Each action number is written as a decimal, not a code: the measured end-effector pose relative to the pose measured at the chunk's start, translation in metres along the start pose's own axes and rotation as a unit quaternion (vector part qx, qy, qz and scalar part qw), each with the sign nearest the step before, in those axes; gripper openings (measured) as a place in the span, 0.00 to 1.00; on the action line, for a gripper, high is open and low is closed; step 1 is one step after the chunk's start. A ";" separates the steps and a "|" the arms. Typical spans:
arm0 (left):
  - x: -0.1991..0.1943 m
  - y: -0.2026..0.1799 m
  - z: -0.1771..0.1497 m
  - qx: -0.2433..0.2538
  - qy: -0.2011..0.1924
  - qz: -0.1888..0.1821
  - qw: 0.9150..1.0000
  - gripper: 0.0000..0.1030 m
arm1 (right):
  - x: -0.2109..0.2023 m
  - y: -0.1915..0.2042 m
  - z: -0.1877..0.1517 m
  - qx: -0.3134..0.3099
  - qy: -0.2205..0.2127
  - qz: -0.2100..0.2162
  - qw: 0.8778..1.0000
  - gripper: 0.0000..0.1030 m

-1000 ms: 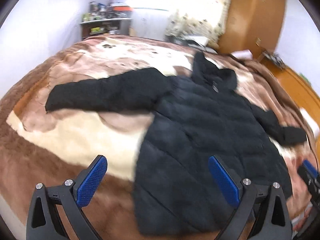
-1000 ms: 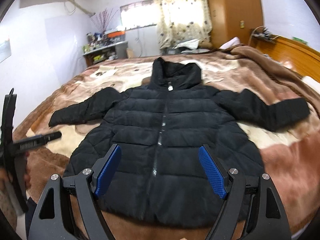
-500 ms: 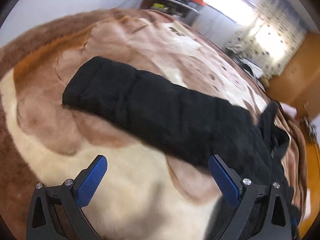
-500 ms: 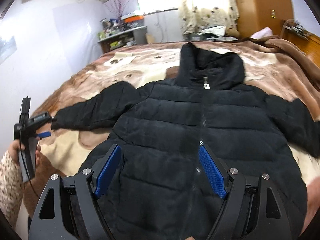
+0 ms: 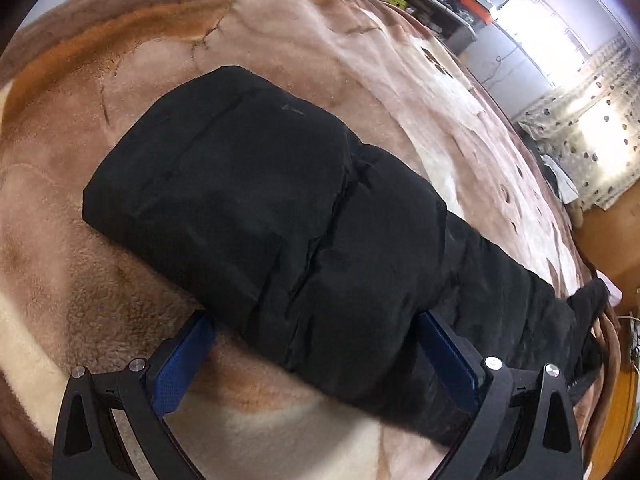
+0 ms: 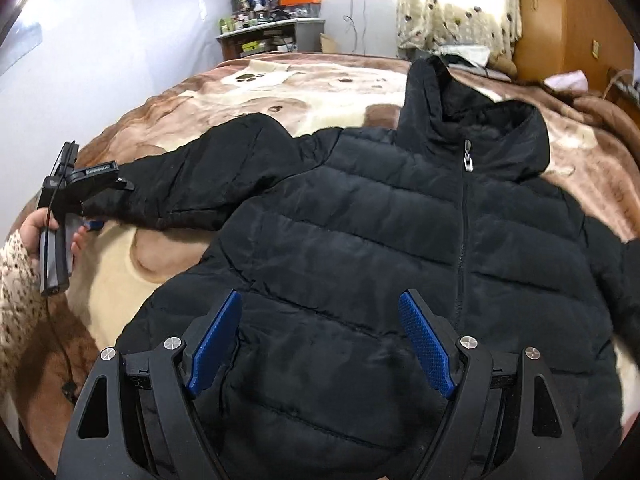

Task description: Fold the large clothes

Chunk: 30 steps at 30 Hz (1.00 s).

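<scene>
Two grippers are at work on a black puffer jacket (image 6: 400, 248) spread face up, zip closed, on a brown and cream blanket (image 6: 304, 100) covering the bed. A second ago the left gripper (image 5: 316, 364) looked across the whole garment from the hem; it has since swung out to the sleeve (image 5: 256, 208) and closed in, so that the padded cuff end now sits between its blue pads (image 5: 180, 364), which are spread wide on either side of the sleeve and not yet squeezing it. The right wrist view confirms this: the left tool sits at the cuff, at the far left of the bed. The right gripper (image 6: 320, 344) has moved closer over the lower front panel, fingers spread apart, holding nothing. My reading is that the first fold, sleeve across chest, is about to start; nothing is folded yet, and the thick slippery padding may need a deep bite to stay held
</scene>
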State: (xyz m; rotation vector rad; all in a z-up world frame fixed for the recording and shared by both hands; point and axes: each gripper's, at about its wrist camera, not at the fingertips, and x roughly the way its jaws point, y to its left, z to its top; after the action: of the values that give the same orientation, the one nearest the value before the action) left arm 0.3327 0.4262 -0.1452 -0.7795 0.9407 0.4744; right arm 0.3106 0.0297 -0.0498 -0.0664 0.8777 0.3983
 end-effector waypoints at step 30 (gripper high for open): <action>-0.149 -0.194 -0.066 0.238 -0.161 -0.069 0.955 0.15 | -0.071 -0.077 -0.013 0.107 -0.084 -0.044 0.990 0.78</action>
State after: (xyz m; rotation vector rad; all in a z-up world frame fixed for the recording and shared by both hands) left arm 0.3491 0.2465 0.0325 -0.3123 0.6514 0.2249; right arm 0.2887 -0.0665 -0.0124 0.1246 0.7437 0.2220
